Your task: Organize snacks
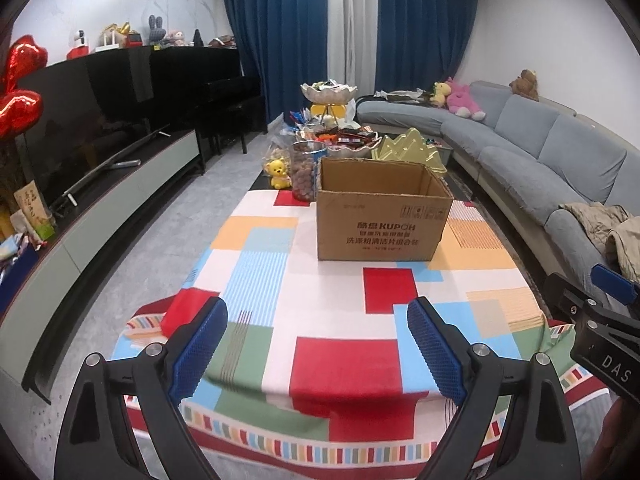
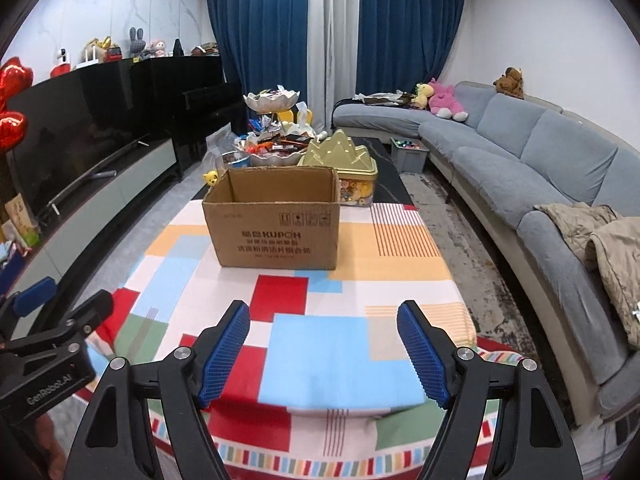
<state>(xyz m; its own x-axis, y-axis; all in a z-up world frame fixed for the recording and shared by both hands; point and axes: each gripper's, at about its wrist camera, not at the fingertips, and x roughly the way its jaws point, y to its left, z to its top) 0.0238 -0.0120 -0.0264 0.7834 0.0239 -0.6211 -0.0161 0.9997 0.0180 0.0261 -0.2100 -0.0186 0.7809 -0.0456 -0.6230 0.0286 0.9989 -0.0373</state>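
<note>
An open brown cardboard box [image 1: 380, 216] stands on the table with the colourful block-pattern cloth [image 1: 332, 320]; it also shows in the right wrist view [image 2: 276, 224]. Behind it lie bowls of wrapped snacks [image 1: 344, 140], [image 2: 276, 146], a clear jar of nuts [image 1: 304, 172] and a gold mountain-shaped tin [image 2: 348, 164]. My left gripper [image 1: 316, 320] is open and empty above the table's near end. My right gripper [image 2: 324, 324] is open and empty, beside the left one. Each gripper shows at the edge of the other's view.
A grey sofa [image 2: 540, 152] with plush toys and a jacket runs along the right. A TV on a low cabinet [image 1: 100, 184] and a black piano [image 1: 208, 80] stand on the left. A yellow bear toy [image 1: 280, 174] sits by the jar.
</note>
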